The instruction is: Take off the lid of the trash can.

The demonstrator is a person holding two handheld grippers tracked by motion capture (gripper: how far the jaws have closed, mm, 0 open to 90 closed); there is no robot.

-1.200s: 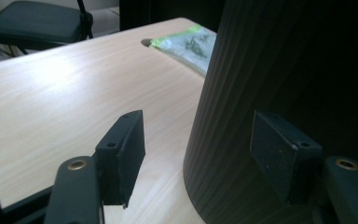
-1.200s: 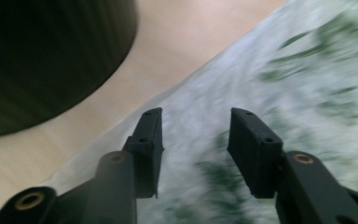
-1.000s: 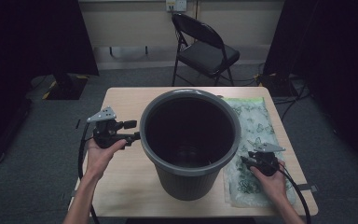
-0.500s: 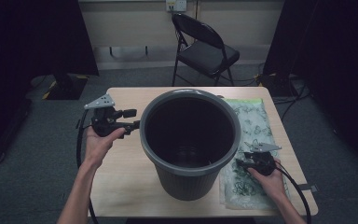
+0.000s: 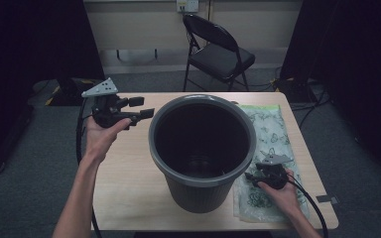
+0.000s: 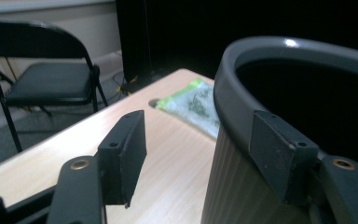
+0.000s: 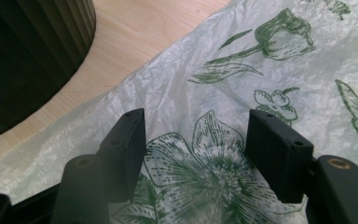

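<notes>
A large dark grey bin stands upright near the middle of the wooden table, its mouth open to the ceiling. A thin plastic bag printed with green flowers and butterflies lies flat on the table along the bin's right side, reaching from the far edge towards the near edge.

Left gripper: held above the table's far left part in the person's left hand, jaws pointing right towards the bin's rim. The jaws stand wide apart and hold nothing. In the left gripper view, one jaw sits against or just in front of the outside of the bin's rim; whether it touches cannot be told. The other jaw is over bare table. A cable trails down from this gripper.

Right gripper: held low in the person's right hand at the near right of the table, just beside the bin's base. In the right gripper view its jaws are spread wide above the bag, with a printed flower between them, and nothing is gripped. Whether the jaw tips touch the plastic cannot be told.

A black folding chair stands on the floor beyond the table.
</notes>
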